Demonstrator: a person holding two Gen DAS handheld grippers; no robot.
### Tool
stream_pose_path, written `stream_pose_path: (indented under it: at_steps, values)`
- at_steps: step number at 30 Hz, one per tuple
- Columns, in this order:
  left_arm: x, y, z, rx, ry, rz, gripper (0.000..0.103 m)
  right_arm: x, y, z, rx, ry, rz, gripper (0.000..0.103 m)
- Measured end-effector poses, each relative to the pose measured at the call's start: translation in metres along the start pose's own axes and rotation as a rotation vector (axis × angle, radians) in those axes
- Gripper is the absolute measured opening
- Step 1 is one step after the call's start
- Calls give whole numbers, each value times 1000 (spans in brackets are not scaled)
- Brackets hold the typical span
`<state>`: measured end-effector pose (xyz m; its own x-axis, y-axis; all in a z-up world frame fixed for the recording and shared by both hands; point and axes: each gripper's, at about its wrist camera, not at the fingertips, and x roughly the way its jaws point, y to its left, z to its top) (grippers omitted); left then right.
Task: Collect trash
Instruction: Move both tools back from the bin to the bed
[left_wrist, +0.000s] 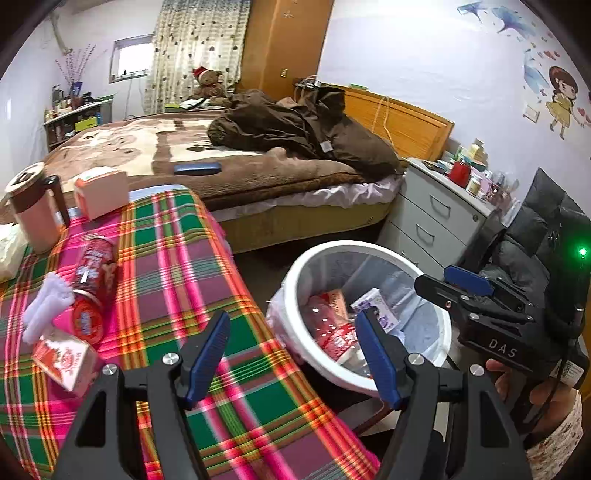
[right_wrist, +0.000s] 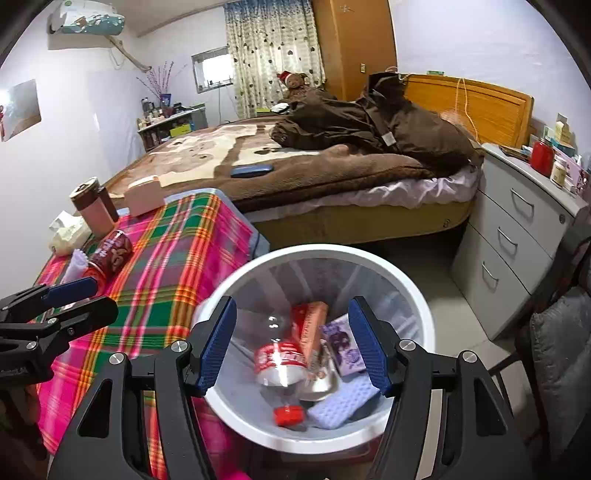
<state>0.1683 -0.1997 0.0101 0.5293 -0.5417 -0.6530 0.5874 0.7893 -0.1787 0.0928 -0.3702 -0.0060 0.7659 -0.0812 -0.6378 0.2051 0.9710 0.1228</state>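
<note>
A white trash bin (left_wrist: 436, 310) (right_wrist: 417, 295) stands on the floor beside the plaid-covered table (left_wrist: 177, 266) (right_wrist: 173, 258). It holds a clear plastic bottle with a red label (right_wrist: 280, 362), an orange box (right_wrist: 314, 328), a purple carton (right_wrist: 343, 347) and a lilac sponge (right_wrist: 347, 402). My right gripper (right_wrist: 293, 343) (left_wrist: 447, 280) is open and empty above the bin. My left gripper (left_wrist: 293, 350) (right_wrist: 88, 291) is open and empty over the table's edge. On the table lie a red can (left_wrist: 92, 284) (right_wrist: 110, 254), crumpled white tissue (left_wrist: 44, 306) and a small red-white carton (left_wrist: 66, 358).
A brown-lidded mug (left_wrist: 33, 210), a pink box (left_wrist: 101, 190) and a pale tissue pack (right_wrist: 68, 230) stand at the table's far end. A bed (left_wrist: 236, 158) with a brown coat lies behind. A grey drawer cabinet (right_wrist: 517, 236) and a dark chair (right_wrist: 561, 343) are to the right.
</note>
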Motion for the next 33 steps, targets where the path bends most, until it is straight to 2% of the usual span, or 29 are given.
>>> stream_pose_path:
  at_steps: [13, 17, 21, 27, 33]
  values:
    - [-34, 46, -10, -32, -49, 118, 72, 2, 43, 4, -27, -31, 80, 65]
    - [-45, 70, -13, -65, -67, 137, 72, 7, 60, 5, -46, -28, 108, 65]
    - [-56, 97, -18, -93, -77, 190, 73, 12, 76, 5, -63, -22, 133, 65]
    - [-66, 141, -26, -169, -73, 216, 73, 18, 98, 8, -87, -13, 159, 65]
    - [-72, 180, -30, -204, -59, 260, 73, 28, 122, 12, -112, 0, 181, 65]
